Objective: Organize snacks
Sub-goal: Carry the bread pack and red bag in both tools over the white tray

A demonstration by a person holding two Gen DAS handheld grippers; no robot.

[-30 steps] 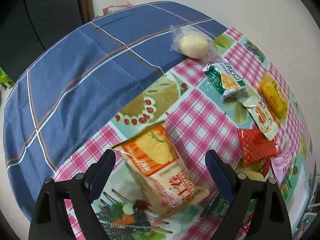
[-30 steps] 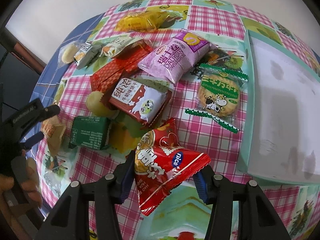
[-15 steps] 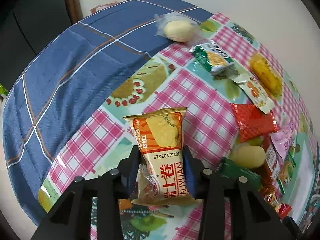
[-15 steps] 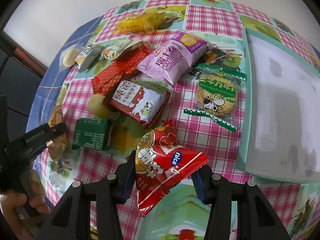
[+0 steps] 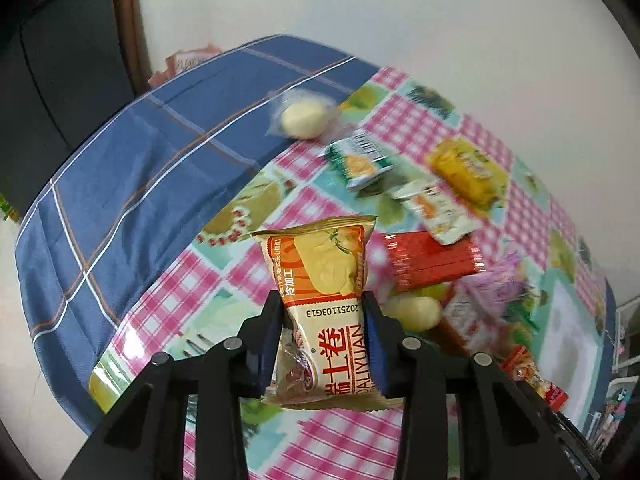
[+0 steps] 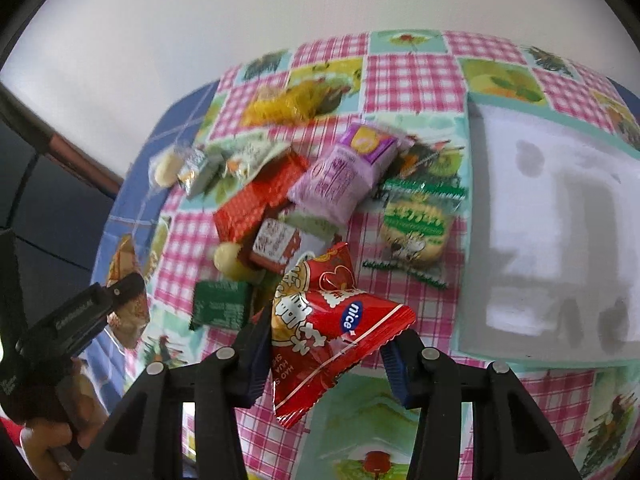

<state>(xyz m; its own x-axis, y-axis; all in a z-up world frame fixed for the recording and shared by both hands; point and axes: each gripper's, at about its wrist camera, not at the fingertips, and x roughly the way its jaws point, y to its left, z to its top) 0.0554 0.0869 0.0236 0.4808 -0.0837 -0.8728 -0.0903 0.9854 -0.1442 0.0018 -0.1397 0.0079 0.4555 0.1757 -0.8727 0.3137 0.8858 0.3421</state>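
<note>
An orange snack packet stands low in the middle of the left wrist view, squeezed between the left gripper's blue pads above the checked tablecloth. In the right wrist view a red snack bag sits low centre, pinched by the right gripper. More snacks lie heaped mid-frame, a white tray at right.

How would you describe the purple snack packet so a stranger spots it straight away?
Start at the pale tray on the checked tablecloth. Just to its left in the right wrist view lies the snack pile; the purple packet sits at its top, overlapping a red wrapper. It is the only lilac one.
</note>
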